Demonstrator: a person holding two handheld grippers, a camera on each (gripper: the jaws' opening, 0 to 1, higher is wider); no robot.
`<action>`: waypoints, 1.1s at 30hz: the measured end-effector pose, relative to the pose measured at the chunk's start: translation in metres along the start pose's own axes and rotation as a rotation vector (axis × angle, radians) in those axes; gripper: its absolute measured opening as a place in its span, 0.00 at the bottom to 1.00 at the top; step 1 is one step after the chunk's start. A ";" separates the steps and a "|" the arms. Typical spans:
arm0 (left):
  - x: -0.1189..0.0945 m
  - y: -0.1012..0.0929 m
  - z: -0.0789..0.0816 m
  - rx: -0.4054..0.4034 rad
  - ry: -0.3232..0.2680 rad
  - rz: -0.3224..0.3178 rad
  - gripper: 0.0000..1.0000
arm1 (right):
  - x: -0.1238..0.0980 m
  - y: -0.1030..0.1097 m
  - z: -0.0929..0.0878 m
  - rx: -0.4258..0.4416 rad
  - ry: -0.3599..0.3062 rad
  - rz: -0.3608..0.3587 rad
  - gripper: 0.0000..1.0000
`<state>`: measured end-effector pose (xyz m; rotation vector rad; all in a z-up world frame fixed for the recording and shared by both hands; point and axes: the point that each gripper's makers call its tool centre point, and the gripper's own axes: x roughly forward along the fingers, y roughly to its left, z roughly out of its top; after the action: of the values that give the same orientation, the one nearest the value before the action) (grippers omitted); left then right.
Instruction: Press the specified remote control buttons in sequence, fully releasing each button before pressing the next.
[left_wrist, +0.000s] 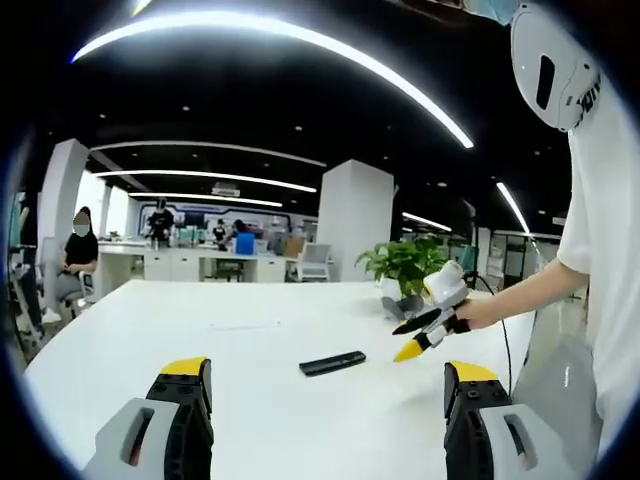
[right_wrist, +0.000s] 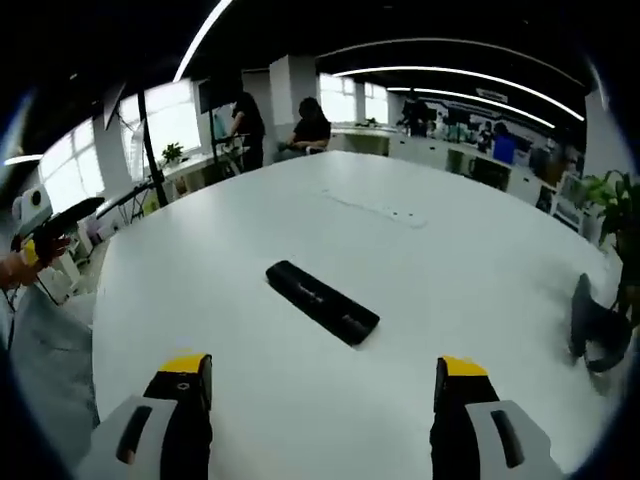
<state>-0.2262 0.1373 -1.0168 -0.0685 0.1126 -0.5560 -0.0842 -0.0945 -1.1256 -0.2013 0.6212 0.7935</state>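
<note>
Black remote control (right_wrist: 322, 301) flat on white table (right_wrist: 470, 290), ahead of right gripper (right_wrist: 325, 385), fingers apart.

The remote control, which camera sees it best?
The right gripper view: the black remote control lies large and close on the white table, ahead of the open jaws. In the left gripper view it looks small and thin, seen edge-on.

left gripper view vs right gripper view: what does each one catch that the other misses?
Left gripper view alone: the right gripper from the side, held in a hand, jaws parted, above the table; a potted plant in full.
Right gripper view alone: a dark stand at the table's edge; the left gripper at the far left.
Both: the black remote lying flat, untouched, ahead of open jaws.
</note>
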 end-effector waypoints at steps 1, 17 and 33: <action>0.000 -0.001 0.000 0.000 0.001 -0.004 1.00 | -0.006 0.004 0.000 -0.003 -0.013 -0.006 0.96; 0.001 -0.025 0.004 0.000 -0.014 -0.039 1.00 | -0.102 0.032 0.008 0.074 -0.236 -0.155 0.99; -0.009 -0.038 0.033 0.034 -0.082 -0.010 1.00 | -0.185 0.059 0.017 0.086 -0.441 -0.273 0.99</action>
<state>-0.2502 0.1109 -0.9795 -0.0582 0.0226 -0.5637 -0.2184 -0.1585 -0.9993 -0.0265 0.2035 0.5217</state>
